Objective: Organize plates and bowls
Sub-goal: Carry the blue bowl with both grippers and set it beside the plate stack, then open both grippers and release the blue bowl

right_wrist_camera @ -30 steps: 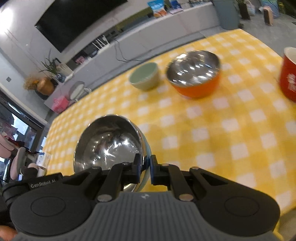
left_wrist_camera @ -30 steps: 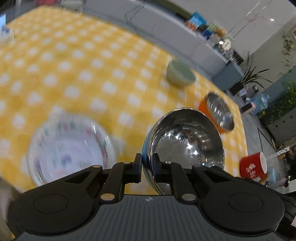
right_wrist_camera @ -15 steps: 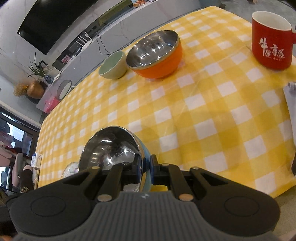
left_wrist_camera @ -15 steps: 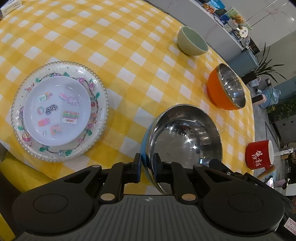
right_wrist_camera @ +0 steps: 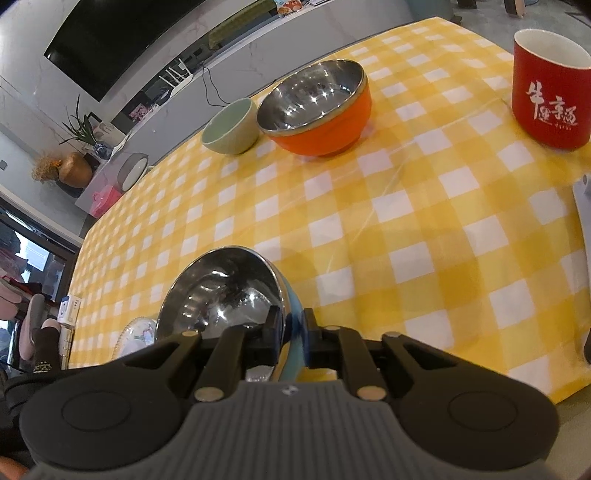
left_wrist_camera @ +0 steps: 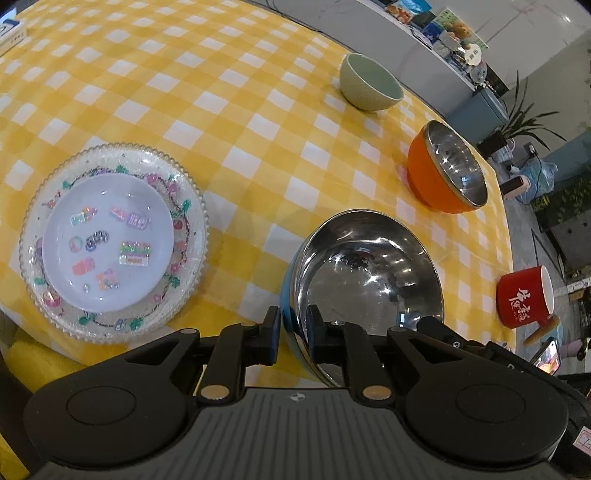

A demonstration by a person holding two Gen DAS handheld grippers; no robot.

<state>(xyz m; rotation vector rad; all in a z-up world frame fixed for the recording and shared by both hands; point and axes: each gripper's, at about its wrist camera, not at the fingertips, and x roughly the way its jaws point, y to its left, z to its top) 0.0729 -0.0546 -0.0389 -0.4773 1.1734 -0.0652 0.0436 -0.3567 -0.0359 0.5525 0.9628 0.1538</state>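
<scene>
A blue bowl with a steel inside (left_wrist_camera: 365,280) sits near the front edge of the yellow checked table. My left gripper (left_wrist_camera: 293,332) is shut on its near rim. My right gripper (right_wrist_camera: 293,332) is shut on the same bowl (right_wrist_camera: 221,295) at its right rim. An orange steel-lined bowl (left_wrist_camera: 447,173) (right_wrist_camera: 317,107) and a pale green bowl (left_wrist_camera: 369,83) (right_wrist_camera: 231,127) stand farther back. A clear beaded plate (left_wrist_camera: 114,243) with a small white sticker plate (left_wrist_camera: 107,240) on it lies at the front left; its edge shows in the right wrist view (right_wrist_camera: 136,334).
A red mug (left_wrist_camera: 524,297) (right_wrist_camera: 550,88) stands at the right side of the table. A white object's edge (right_wrist_camera: 583,206) lies at the far right. A small box (left_wrist_camera: 9,33) sits at the table's far left. The table's front edge is just below the grippers.
Both grippers have kept hold of the blue bowl and lowered it toward the front of the table. The views have steadied and the plates at the left came into full view.
</scene>
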